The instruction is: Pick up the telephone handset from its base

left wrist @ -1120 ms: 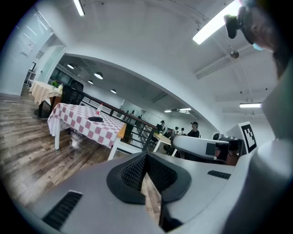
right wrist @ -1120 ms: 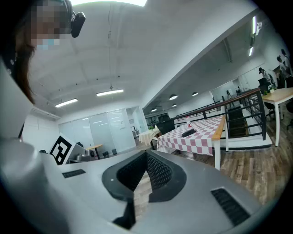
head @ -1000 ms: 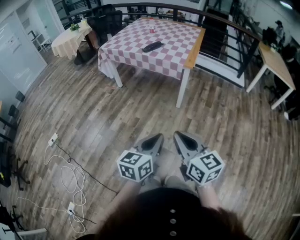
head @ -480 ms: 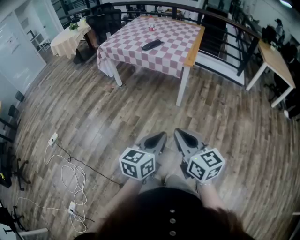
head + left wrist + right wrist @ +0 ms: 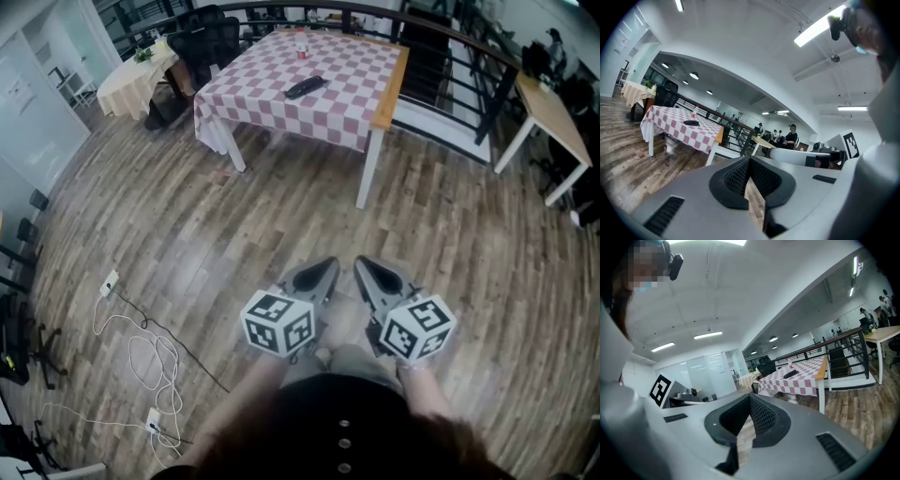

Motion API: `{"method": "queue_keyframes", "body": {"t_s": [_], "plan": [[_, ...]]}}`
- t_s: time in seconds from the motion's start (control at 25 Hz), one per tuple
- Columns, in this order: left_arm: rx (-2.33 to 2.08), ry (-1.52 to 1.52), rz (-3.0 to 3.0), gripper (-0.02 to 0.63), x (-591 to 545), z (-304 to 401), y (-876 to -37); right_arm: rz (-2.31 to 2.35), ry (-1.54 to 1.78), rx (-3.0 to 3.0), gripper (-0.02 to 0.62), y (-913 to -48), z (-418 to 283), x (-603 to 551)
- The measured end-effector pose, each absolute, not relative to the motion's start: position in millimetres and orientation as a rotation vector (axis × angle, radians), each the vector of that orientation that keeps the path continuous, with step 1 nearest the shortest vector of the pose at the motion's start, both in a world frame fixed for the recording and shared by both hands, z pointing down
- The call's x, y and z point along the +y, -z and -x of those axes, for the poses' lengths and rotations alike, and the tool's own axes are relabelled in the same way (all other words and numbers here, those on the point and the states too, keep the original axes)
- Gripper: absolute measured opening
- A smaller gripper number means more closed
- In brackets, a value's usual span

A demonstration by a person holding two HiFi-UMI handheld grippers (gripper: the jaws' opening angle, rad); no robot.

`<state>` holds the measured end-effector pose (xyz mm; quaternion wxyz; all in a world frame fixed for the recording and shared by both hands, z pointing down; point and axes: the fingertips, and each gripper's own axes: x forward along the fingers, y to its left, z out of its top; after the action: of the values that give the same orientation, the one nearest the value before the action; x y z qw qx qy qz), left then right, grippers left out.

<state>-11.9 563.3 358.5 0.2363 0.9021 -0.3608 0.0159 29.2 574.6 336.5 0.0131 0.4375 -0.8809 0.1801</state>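
Observation:
The black telephone [image 5: 306,87] lies far ahead on a table with a pink-and-white checked cloth [image 5: 281,103], its handset on the base. It shows small in the left gripper view [image 5: 690,123] and in the right gripper view [image 5: 790,374]. My left gripper [image 5: 327,268] and right gripper [image 5: 362,266] hang side by side over the wooden floor, close to my body and well short of the table. Both are shut with nothing in them, pads meeting at the tips in the left gripper [image 5: 750,160] and the right gripper [image 5: 750,397].
White cables and power strips [image 5: 141,356] lie on the floor at the left. A small red-topped bottle [image 5: 301,42] stands on the checked table. A black railing [image 5: 450,66] runs behind it, a wooden desk [image 5: 553,112] stands right, and a cream-clothed table [image 5: 131,80] and black chairs [image 5: 211,42] stand left.
Both grippers stay shut and side by side. The view has shifted slightly, and the table and telephone sit a little higher in the picture.

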Motion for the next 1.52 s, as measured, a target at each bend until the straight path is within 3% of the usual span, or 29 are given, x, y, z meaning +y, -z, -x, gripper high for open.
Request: {"method": "queue_keyframes", "body": {"t_s": [0.56,1.52], "plan": [[-1.001,-0.056,-2.438,0.006,491.6,25.9,-377.5,-1.364,-0.652,-2.740,0.009,-358.6,-19.0,505.7],[-1.107,-0.004,-2.406,0.007,198.3,-12.4,-366.3,-1.214,-0.618,-2.810,0.009,-345.8,-48.2,205.9]]}}
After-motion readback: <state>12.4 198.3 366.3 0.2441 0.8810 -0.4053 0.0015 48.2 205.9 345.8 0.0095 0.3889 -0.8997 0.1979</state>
